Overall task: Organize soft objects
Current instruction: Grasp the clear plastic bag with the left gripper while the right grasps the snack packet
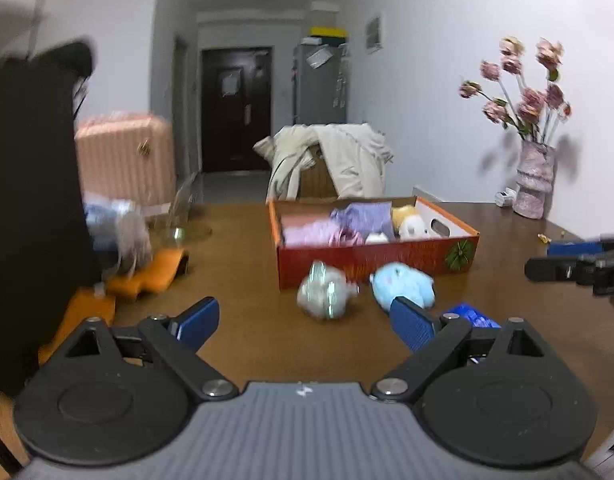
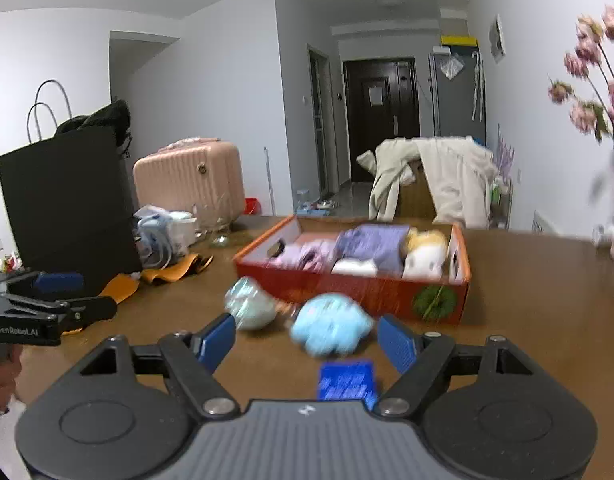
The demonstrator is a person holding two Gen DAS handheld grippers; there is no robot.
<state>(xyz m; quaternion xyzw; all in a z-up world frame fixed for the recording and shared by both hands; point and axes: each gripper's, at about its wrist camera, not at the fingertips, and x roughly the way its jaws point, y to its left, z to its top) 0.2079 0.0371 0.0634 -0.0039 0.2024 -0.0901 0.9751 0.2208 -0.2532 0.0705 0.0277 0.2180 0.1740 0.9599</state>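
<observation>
An orange cardboard box [image 1: 371,258] [image 2: 347,292] on the brown table holds purple cloths [image 1: 361,218] [image 2: 371,242] and a yellow-and-white plush [image 1: 409,222] [image 2: 425,252]. In front of it lie a pale green soft toy [image 1: 325,290] [image 2: 251,304] and a light blue plush [image 1: 403,284] [image 2: 331,328]. A blue packet [image 1: 473,316] [image 2: 347,380] lies nearer. My left gripper [image 1: 307,322] is open and empty, short of the green toy. My right gripper [image 2: 307,342] is open and empty, with the blue plush just beyond its fingertips. Each gripper shows at the other view's edge [image 1: 571,266] [image 2: 55,308].
A black paper bag [image 2: 67,208] [image 1: 31,208], orange cloth [image 1: 147,276] [image 2: 167,272] and a pile of small items [image 2: 167,232] stand at the table's left. A vase of pink flowers [image 1: 535,176] stands at the right. A pink suitcase [image 2: 191,180] and a coat-draped chair [image 1: 331,160] are behind.
</observation>
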